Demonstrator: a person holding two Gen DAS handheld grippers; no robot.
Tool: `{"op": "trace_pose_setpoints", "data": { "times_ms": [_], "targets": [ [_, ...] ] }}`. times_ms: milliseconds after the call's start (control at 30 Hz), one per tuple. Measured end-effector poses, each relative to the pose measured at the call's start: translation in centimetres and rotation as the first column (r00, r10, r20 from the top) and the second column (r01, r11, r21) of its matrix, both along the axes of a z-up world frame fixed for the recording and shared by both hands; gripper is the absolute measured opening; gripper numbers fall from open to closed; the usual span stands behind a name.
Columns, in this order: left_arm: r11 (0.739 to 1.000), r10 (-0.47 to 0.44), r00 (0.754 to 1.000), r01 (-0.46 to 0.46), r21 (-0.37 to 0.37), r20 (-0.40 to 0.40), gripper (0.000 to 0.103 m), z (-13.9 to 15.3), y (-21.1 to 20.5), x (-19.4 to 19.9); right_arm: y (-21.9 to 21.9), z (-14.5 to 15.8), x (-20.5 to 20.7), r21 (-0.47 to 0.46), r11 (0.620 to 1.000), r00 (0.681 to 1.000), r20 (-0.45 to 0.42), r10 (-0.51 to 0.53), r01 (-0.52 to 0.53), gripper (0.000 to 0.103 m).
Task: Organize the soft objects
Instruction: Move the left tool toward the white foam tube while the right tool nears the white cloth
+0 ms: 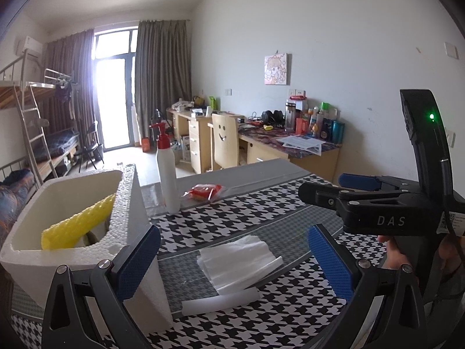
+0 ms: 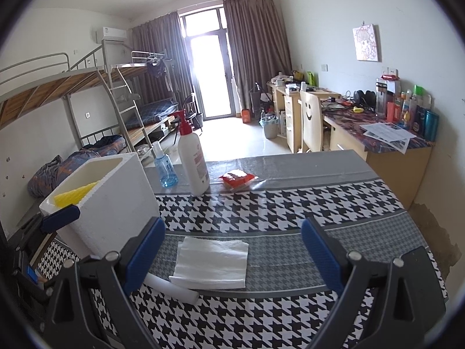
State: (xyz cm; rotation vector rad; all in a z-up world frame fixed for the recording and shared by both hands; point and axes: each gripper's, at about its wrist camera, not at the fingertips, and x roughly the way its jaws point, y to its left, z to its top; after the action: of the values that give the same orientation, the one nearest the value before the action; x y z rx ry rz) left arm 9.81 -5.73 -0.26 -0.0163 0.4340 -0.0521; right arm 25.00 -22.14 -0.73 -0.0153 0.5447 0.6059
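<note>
Left wrist view: the left tongs (image 1: pixel 232 261) hung wide open and empty above the desk (image 1: pixel 290 203), framing the foam sheets (image 1: pixel 238 261) and the foam tube (image 1: pixel 221 301) lying just nearer. The foam box (image 1: pixel 58 250) stood at the left, a yellow net (image 1: pixel 78 226) already inside, so it looked like the collecting bin. The right tongs (image 1: pixel 328 187) hovered at the right, grip unclear.

Right wrist view: the right tongs (image 2: pixel 232 258) were spread wide, holding nothing, lined up over the foam sheets (image 2: pixel 212 263), the tube (image 2: pixel 171 288) touching their near edge. The box (image 2: pixel 113 203) waited just left.
</note>
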Motion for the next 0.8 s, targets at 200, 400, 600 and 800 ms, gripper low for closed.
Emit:
{"op": "trace_pose_setpoints", "data": {
  "times_ms": [200,400,600,800],
  "targets": [
    [1.0,-0.003,1.0,0.003,-0.008,-0.028,0.102,-0.8,-0.5,0.3,-0.3,-0.4,0.2,-0.007,1.0,1.0,-0.009,-0.002,0.002,0.097],
    [1.0,-0.004,0.998,0.004,0.005,-0.065,0.102,-1.6,-1.4,0.7,-0.5,-1.1,0.5,-0.02,1.0,1.0,-0.026,-0.004,0.004,0.097],
    [1.0,0.026,0.995,-0.025,0.014,-0.095,0.102,-2.6,-1.9,1.1,-0.7,-1.5,0.5,-0.033,0.999,0.999,-0.036,0.001,-0.003,0.097],
    [0.998,0.059,0.991,-0.057,0.021,-0.123,0.102,-3.4,-2.0,1.4,-0.9,-2.0,0.8,-0.039,0.999,0.999,-0.051,0.008,-0.01,0.097]
  ]
}}
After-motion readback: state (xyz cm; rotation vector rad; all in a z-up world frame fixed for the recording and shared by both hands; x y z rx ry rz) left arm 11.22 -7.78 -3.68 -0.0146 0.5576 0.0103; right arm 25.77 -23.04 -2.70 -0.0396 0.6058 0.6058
